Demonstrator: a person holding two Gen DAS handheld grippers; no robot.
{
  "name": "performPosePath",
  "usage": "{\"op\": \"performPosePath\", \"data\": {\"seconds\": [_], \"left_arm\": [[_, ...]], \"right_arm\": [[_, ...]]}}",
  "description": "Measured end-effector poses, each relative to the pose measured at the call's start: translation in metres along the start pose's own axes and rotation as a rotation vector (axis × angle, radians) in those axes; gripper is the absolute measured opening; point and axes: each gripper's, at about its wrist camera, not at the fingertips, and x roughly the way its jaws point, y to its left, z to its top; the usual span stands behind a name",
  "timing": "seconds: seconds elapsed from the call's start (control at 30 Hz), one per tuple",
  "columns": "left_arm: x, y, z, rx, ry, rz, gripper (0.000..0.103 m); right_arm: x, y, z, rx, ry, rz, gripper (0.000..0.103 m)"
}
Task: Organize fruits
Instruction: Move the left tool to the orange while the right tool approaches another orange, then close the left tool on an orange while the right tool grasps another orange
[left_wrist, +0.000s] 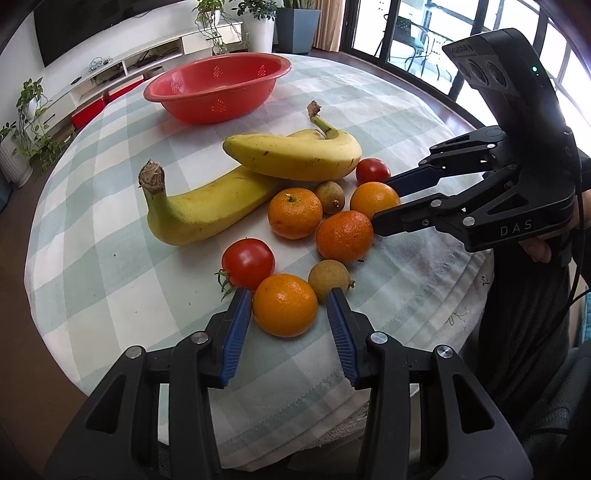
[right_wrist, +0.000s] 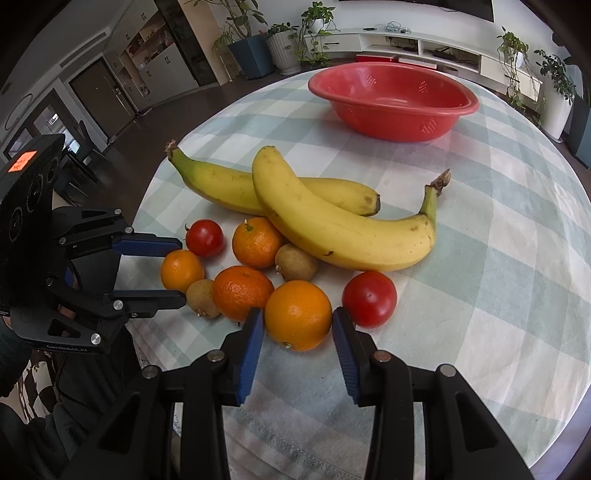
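Observation:
Two bananas (left_wrist: 291, 157) lie crossed on the checked cloth, with several oranges, two tomatoes and two small brown fruits in front of them. My left gripper (left_wrist: 290, 295) is open, its fingers on either side of an orange (left_wrist: 284, 304), which also shows in the right wrist view (right_wrist: 181, 269). My right gripper (right_wrist: 298, 314) is open around another orange (right_wrist: 297, 314), which the left wrist view shows too (left_wrist: 373, 199). A tomato (right_wrist: 369, 298) sits just right of it. An empty red colander bowl (left_wrist: 221, 86) stands at the far side.
The round table (right_wrist: 517, 258) has its front edge just below both grippers. Behind it are potted plants, a low white TV cabinet (left_wrist: 129, 70) and glass doors.

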Motion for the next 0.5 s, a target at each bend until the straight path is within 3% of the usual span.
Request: {"op": "performPosePath", "data": {"seconds": [0.1,0.5], "left_arm": [[0.0001,-0.0003,-0.0014,-0.002,-0.002,0.008,0.036],[-0.0063,-0.0006,-0.0075,-0.029,-0.015,-0.012,0.035]], "right_arm": [[-0.0003,0.0008,-0.0006,0.004,-0.006,-0.004,0.042],[-0.0047,0.002,-0.0075,0.024,-0.03,0.003,0.041]]}}
